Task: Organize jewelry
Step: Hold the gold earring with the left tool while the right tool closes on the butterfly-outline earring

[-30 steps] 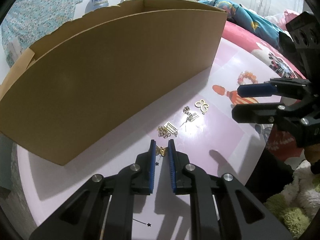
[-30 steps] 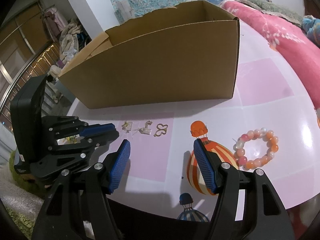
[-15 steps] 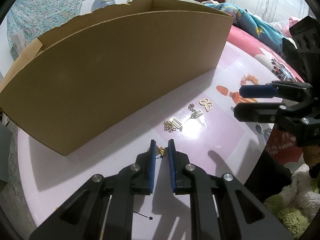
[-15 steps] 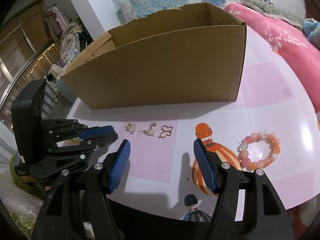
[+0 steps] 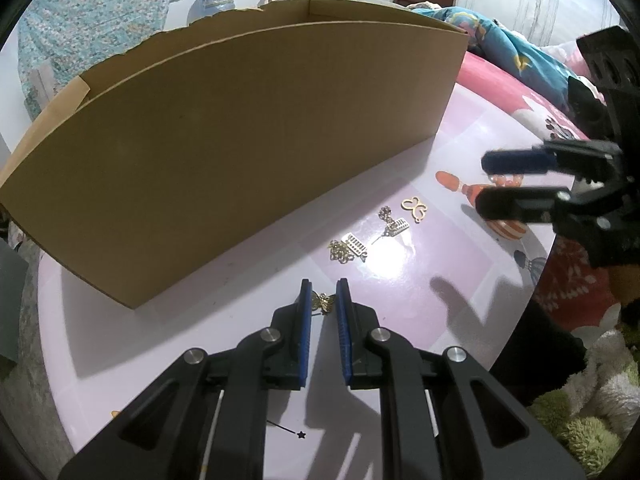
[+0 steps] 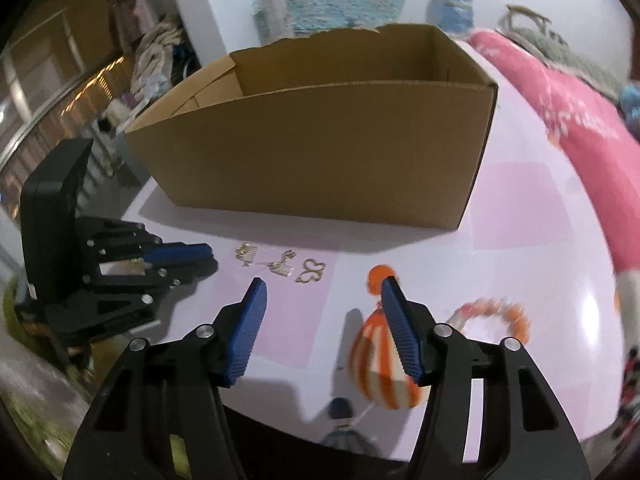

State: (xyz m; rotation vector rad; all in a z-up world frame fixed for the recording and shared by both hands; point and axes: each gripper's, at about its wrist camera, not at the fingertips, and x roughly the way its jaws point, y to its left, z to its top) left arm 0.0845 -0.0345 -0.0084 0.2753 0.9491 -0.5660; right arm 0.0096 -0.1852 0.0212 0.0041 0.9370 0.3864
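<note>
Moved since a second ago: the left hand-held gripper (image 5: 323, 300) has risen from the worktop (image 5: 400, 320) with a small gold butterfly charm (image 5: 324, 303) between its blue pads; the cardboard box (image 5: 240, 152) now sits lower in its view, with more of the rim showing. The right wrist view is motion-blurred and has swung slightly.

Left hand-held gripper: clenched on the butterfly charm, jaws nearly together, the charm near the fingertips.

Right hand-held gripper (image 6: 320, 320): released, jaws wide apart, nothing between them; it hovers over the worktop's near edge.

Remaining jewelry: ahead and right of the left hand-held gripper lie a gold chain cluster (image 5: 347, 249), a dangling earring (image 5: 394, 226) and a flat gold butterfly outline (image 5: 415, 209), in a loose row just before the box wall. A pink-and-orange bead bracelet (image 6: 494, 314) lies right of the right hand-held gripper's fingers, blurred.

Box: directly ahead of both, open-topped; its floor is hidden.

Meaning for the task: the first small piece looks picked and is probably bound for the box; four pieces are not yet collected.
</note>
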